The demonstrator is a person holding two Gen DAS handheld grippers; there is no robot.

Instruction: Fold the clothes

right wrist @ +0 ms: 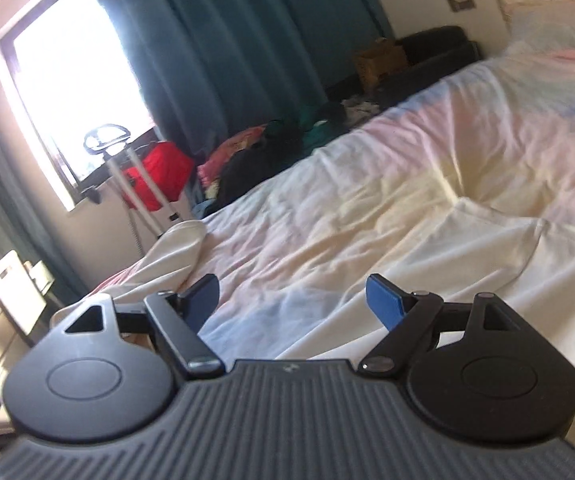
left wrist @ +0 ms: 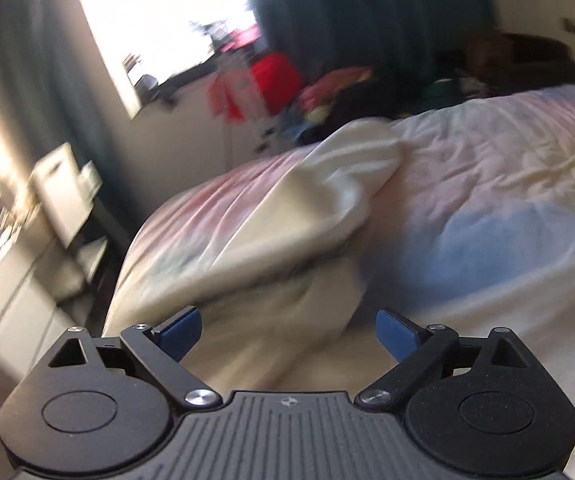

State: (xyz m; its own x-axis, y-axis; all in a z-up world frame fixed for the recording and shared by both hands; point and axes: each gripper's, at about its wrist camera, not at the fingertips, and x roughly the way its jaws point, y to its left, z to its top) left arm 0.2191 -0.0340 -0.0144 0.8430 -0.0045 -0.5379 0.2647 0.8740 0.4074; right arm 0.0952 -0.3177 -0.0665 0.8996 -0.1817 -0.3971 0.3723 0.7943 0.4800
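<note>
A cream-white garment (left wrist: 287,240) lies rumpled on the bed, its sleeve reaching toward the far edge. My left gripper (left wrist: 287,332) is open and empty, just above the near part of the garment. In the right wrist view the same garment (right wrist: 467,256) spreads flat at the right, with a sleeve (right wrist: 175,252) at the left bed edge. My right gripper (right wrist: 293,300) is open and empty above the bedcover beside the garment. The left wrist view is motion-blurred.
The bed has a pastel tie-dye cover (right wrist: 407,152). A pile of coloured clothes (right wrist: 255,152) and a red bag (right wrist: 159,172) lie on the floor beyond it, by teal curtains (right wrist: 227,40) and a bright window. A desk with a white box (left wrist: 59,188) stands at left.
</note>
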